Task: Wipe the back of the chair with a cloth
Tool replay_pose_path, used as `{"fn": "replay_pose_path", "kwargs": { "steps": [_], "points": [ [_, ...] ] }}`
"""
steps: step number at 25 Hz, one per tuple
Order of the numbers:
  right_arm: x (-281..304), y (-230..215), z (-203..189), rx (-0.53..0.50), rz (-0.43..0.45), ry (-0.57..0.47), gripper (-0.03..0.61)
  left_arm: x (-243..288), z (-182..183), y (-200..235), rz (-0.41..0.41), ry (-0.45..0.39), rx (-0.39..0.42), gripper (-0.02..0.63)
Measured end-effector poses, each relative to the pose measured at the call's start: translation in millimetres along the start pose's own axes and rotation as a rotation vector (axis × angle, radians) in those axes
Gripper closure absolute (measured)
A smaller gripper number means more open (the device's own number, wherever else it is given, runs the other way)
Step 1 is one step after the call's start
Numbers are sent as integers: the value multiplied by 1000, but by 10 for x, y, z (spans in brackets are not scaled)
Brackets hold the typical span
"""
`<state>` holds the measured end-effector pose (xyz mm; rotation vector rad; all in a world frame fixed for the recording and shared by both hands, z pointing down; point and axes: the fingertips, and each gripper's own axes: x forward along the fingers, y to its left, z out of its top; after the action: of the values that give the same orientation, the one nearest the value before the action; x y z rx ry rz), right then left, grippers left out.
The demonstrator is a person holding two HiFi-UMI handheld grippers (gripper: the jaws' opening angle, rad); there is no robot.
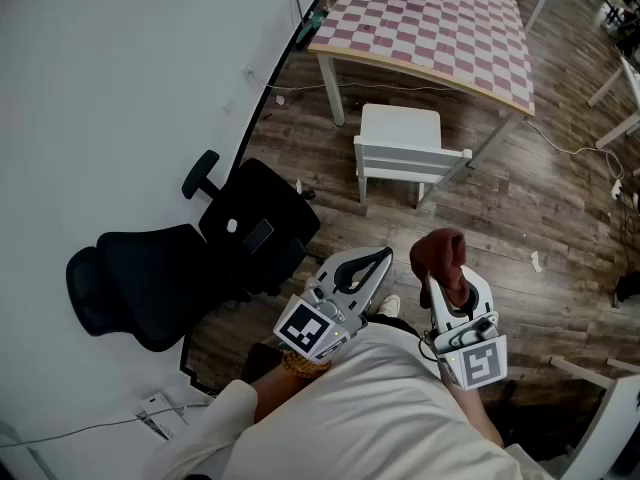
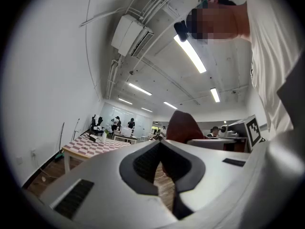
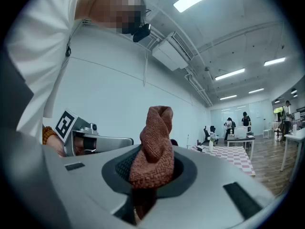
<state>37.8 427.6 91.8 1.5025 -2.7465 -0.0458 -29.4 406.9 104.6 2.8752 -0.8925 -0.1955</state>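
Nearest: person's white shirt (image 1: 370, 408) fills bottom of head view; both grippers held just in front of it, level.

L gripper (image 1: 378, 260): jaws together, nothing between them. Confirmed in left gripper view (image 2: 162, 163).

R gripper (image 1: 447, 286): clamped on a rust-brown cloth (image 1: 440, 256). Cloth is bunched and twisted, sticking up above the jaws; right gripper view shows it (image 3: 155, 151) pinched between the pads, R gripper (image 3: 151, 173) closed on it. Cloth is clear of the chair, no contact.

Mid: black office chair (image 1: 250, 230) to the L of the grippers, close against the white wall (image 1: 120, 88). Its back (image 1: 140, 278) is nearest the person, armrest (image 1: 200, 173) on far side.

Further: wood floor (image 1: 540, 218), small white chair (image 1: 400, 143), then checked table (image 1: 440, 28) w/ small items on top, too small to ID.
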Motion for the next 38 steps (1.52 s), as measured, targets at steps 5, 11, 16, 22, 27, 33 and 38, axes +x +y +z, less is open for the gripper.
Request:
{"fn": "replay_pose_path", "kwargs": {
  "steps": [5,11,16,22,27,33,38],
  "points": [
    [-51,-39,45,2,4,-23,502,29,8,-67,0,-2,5,591],
    [-183,-94,27,26,25,-16,499,100,-46,-223,8,6,8,592],
    [-366,-193,42,26,36,-23,497,222,-110,-402,14,19,15,592],
    [-568,-328,-29,7,29,-16,497,318,-217,-591,23,16,16,591],
    [-559,-418,-164,1,41,13,497,382,-275,-550,35,43,13,591],
    [-215,-461,-178,10,61,14,497,452,-216,-208,63,25,30,591],
    [276,-586,-247,10,60,20,497,597,-208,295,72,14,24,591]
  ]
}}
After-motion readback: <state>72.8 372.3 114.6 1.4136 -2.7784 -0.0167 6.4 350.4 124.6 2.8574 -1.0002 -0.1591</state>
